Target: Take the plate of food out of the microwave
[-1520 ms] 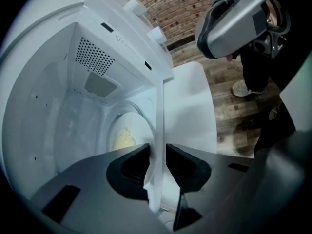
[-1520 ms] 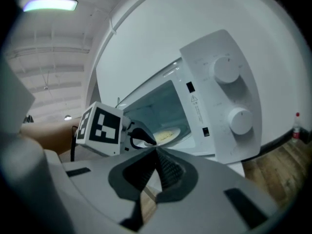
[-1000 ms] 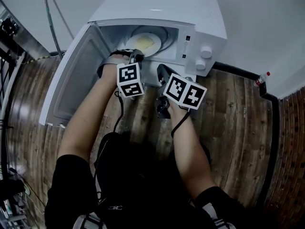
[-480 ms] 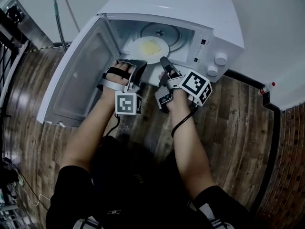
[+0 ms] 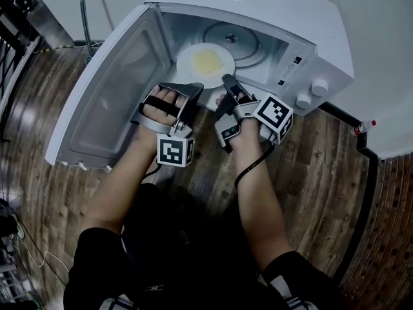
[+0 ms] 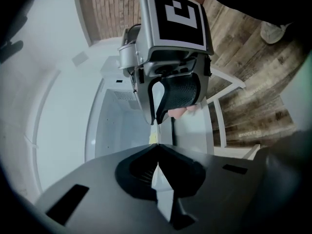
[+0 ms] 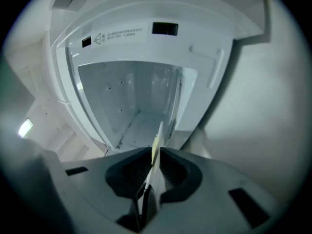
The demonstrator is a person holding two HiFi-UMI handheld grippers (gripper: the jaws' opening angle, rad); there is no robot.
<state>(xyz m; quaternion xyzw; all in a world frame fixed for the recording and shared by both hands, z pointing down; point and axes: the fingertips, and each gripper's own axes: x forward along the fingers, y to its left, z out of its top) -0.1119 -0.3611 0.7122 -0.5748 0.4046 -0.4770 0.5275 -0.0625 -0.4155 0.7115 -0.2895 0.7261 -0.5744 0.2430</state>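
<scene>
left gripper [image 5: 193,89]: jaws closed on the plate's near rim
right gripper [image 5: 227,81]: jaws closed on the same rim, just beside
plate [image 5: 205,62]: yellow food on it, at the microwave's front
microwave [image 5: 258,5]: on the wood floor [image 5: 310,173], door [image 5: 110,95] open leftward

A floor of dark wood planks [image 5: 322,173] is bounded at the back and right by a white wall [image 5: 387,50], with a black strip [image 5: 369,186] laid along its foot. A small red-capped bottle [image 5: 362,127] is stood against that strip. Cables [image 5: 82,11] are run up the wall at the upper left, beside a metal rack [image 5: 16,8].
</scene>
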